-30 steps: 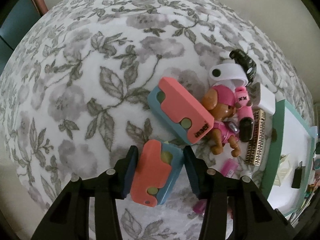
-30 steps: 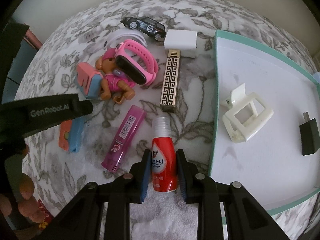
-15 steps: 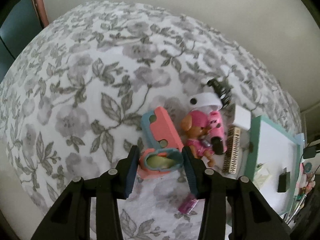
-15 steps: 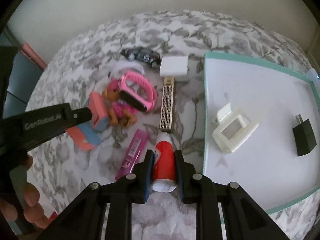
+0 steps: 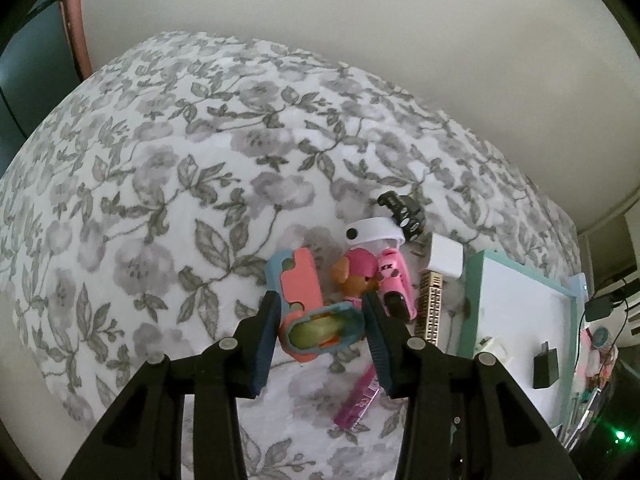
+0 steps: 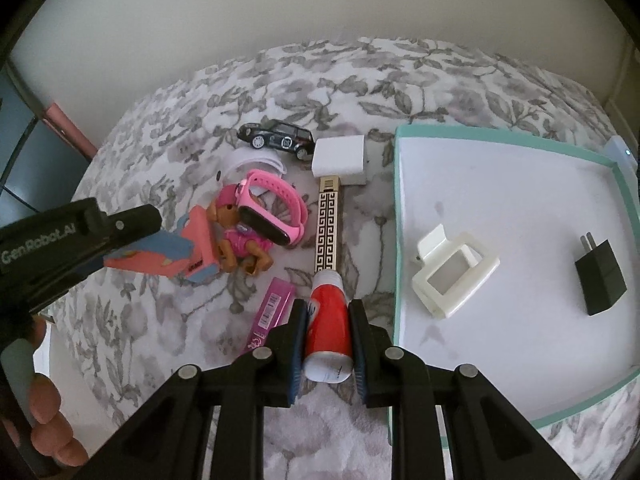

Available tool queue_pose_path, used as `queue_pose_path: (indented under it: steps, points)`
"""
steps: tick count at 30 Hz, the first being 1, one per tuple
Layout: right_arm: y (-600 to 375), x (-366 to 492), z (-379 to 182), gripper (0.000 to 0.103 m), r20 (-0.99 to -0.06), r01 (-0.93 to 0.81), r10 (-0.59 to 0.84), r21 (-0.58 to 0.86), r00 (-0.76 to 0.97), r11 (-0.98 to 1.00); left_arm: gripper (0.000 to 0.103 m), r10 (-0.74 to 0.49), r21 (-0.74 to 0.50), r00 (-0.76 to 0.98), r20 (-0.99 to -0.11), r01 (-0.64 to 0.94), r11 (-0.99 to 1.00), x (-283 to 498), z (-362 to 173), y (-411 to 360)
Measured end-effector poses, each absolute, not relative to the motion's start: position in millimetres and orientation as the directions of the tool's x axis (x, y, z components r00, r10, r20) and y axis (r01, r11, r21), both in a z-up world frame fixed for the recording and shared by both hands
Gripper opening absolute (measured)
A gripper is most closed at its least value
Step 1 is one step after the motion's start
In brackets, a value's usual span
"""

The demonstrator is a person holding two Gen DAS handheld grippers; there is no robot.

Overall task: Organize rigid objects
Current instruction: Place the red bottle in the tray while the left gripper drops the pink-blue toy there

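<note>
**Both hand-held grippers loaded, held over the bedspread**

We see the left hand-held gripper (image 5: pixel 322 330) clamped on a pink-and-blue case (image 5: pixel 320 330), its jaws having just closed in further on it; the case hangs clear of the floral bedspread (image 5: pixel 168 184) (the surface looks like a bed, so we call it that). A second pink-and-blue case (image 5: pixel 298 280) lies just beyond, touching a puppy toy (image 5: pixel 356 276).

The right hand-held gripper (image 6: pixel 328 334) is pinched on a red tube (image 6: pixel 329 328), white cap end toward the camera, held near the tray's (image 6: pixel 400 216) left rim. Its jaws closed in a little just now.

On the bedspread: a pink watch (image 6: pixel 276 212) on the puppy, a black toy car (image 6: pixel 276 138), a white box (image 6: pixel 340 156), a gold patterned bar (image 6: pixel 330 232) and a magenta stick (image 6: pixel 270 314).

In the tray: a cream hair clip (image 6: pixel 452 276) and a black plug (image 6: pixel 600 276), well apart.

Bare fingers (image 6: pixel 48 424) show at the lower left of the right view.
</note>
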State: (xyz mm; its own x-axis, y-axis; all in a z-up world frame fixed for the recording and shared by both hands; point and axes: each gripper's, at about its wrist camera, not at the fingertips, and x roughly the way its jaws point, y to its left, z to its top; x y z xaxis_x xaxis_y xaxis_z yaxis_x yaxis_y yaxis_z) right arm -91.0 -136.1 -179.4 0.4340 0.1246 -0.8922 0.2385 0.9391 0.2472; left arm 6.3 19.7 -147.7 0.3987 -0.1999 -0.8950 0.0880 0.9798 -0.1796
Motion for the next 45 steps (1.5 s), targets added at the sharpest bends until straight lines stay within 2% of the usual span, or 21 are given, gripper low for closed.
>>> queue_pose_path:
  steps: [14, 25, 30, 37, 45]
  points:
    - [-145.5, -94.7, -167.9, 0.022, -0.874, 0.261, 0.11, 0.259, 0.473, 0.93, 0.043, -0.218, -0.179, 0.428, -0.877, 0.131, 0.975, -0.5, -135.1, 10.2]
    - [-186.2, -110.8, -156.0, 0.022, -0.852, 0.369, 0.069, 0.296, 0.518, 0.881, 0.043, -0.29, -0.164, 0.451, -0.844, 0.297, 0.941, -24.1, -115.5, -39.9]
    - [-224.1, -122.4, -162.8, 0.022, -0.879, 0.506, -0.017, 0.259, 0.477, 0.823, 0.043, -0.35, -0.18, 0.395, -0.849, 0.407, 0.896, -42.8, -119.5, -75.4]
    - [-267.6, -145.5, -174.7, 0.022, -0.903, 0.656, -0.068, 0.254, 0.423, 0.71, 0.043, -0.437, -0.235, 0.282, -0.854, 0.54, 0.808, -73.6, -131.2, -114.2]
    - [-301.4, -170.3, -186.3, 0.022, -0.921, 0.756, -0.087, 0.256, 0.381, 0.603, 0.043, -0.481, -0.314, 0.143, -0.865, 0.593, 0.741, -89.4, -156.3, -142.5]
